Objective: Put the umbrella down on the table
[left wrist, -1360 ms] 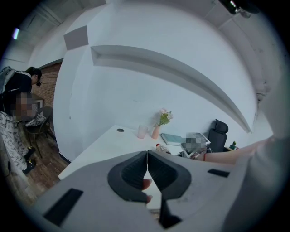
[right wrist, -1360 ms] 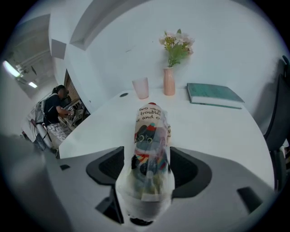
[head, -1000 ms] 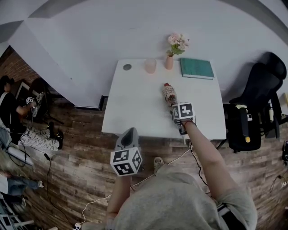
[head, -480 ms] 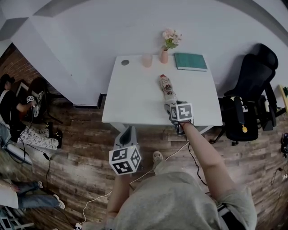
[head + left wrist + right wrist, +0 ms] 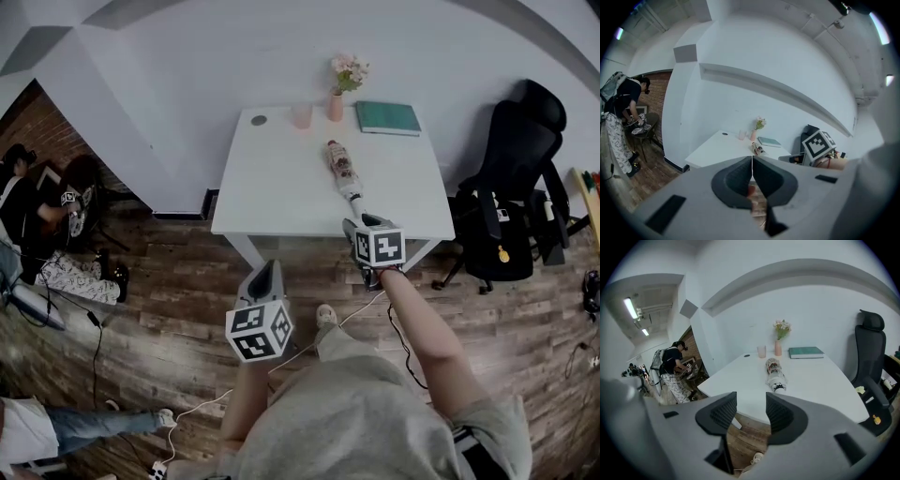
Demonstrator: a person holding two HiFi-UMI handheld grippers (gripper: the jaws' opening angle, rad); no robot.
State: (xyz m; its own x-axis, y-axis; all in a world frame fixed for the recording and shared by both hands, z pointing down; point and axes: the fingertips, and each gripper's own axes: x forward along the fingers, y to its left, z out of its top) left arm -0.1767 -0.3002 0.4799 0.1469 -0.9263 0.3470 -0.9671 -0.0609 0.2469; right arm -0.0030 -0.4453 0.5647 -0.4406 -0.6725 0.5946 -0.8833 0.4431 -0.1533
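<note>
The folded, patterned umbrella (image 5: 342,170) lies flat on the white table (image 5: 281,183), pale handle end toward me; it also shows in the right gripper view (image 5: 774,373) and the left gripper view (image 5: 757,149). My right gripper (image 5: 360,226) (image 5: 749,411) hangs at the table's near edge, a short way off the handle. Its jaws are closing, a gap still shows and nothing is between them. My left gripper (image 5: 267,274) (image 5: 752,165) is over the floor, short of the table, shut and empty.
A pink cup (image 5: 301,115), a vase of flowers (image 5: 337,94), a green book (image 5: 386,118) and a small dark disc (image 5: 259,120) line the table's far edge. A black office chair (image 5: 511,187) stands right of the table. People (image 5: 28,216) are at far left.
Both grippers have drawn back from the table toward me. The right one has left the umbrella's handle end and now sits at the table's edge. The umbrella stays lying flat.
</note>
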